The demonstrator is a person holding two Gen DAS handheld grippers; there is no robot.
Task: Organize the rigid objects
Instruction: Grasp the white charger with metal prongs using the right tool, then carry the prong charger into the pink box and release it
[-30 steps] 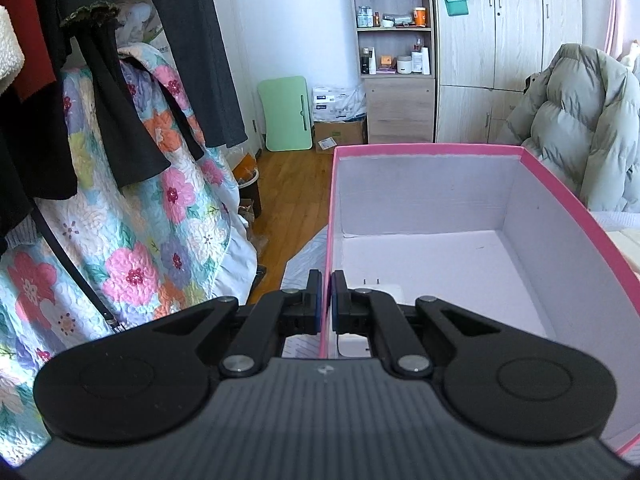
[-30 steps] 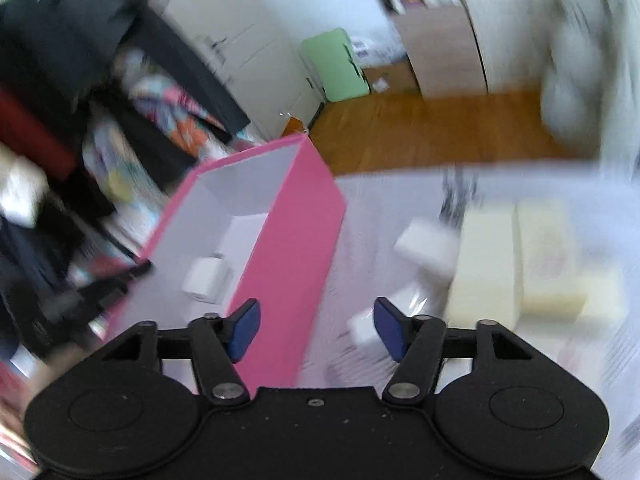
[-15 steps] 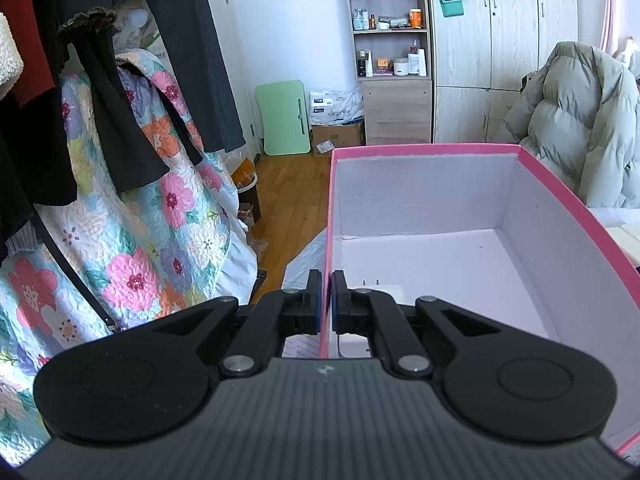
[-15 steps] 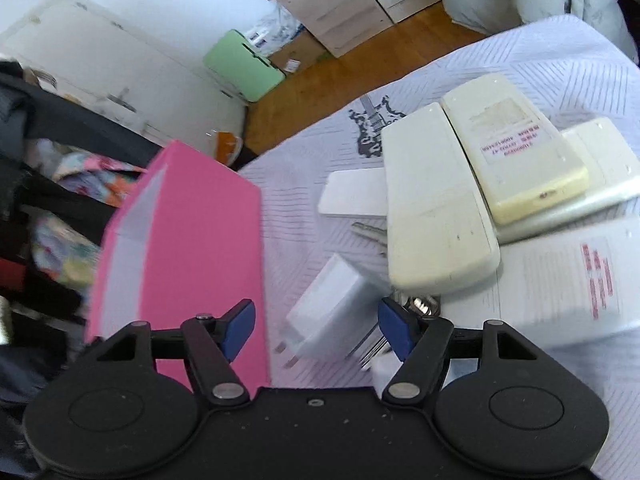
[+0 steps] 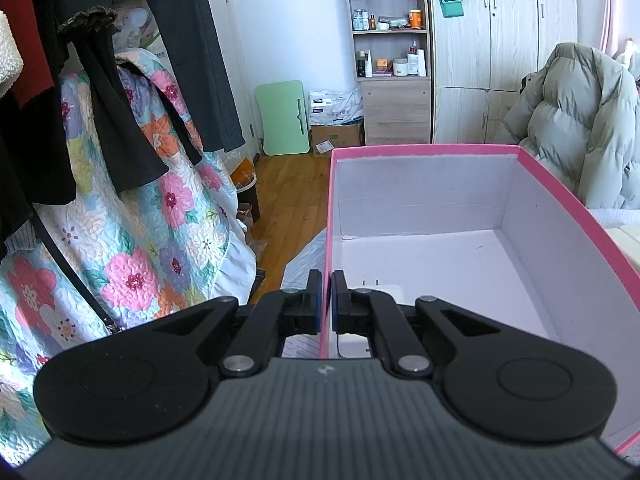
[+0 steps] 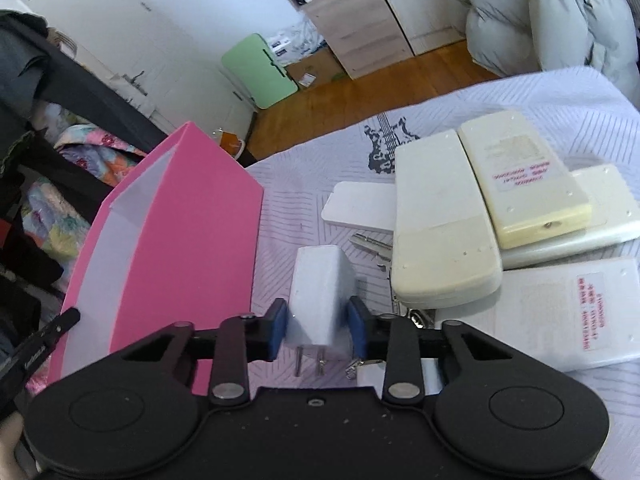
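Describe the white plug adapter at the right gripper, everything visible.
The white plug adapter is a small rounded block, plastic by its look, matte and unmarked. Two flat metal prongs point toward the camera. It lies on the quilted bedspread beside the pink box, between the right gripper's blue pads; contact looks likely, not certain.

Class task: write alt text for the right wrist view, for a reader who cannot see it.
The right tongs close on a white plug adapter, prongs toward the camera, on a white patterned bedspread. A pink box stands left; cream remote controls are piled right, with keys partly beneath them.
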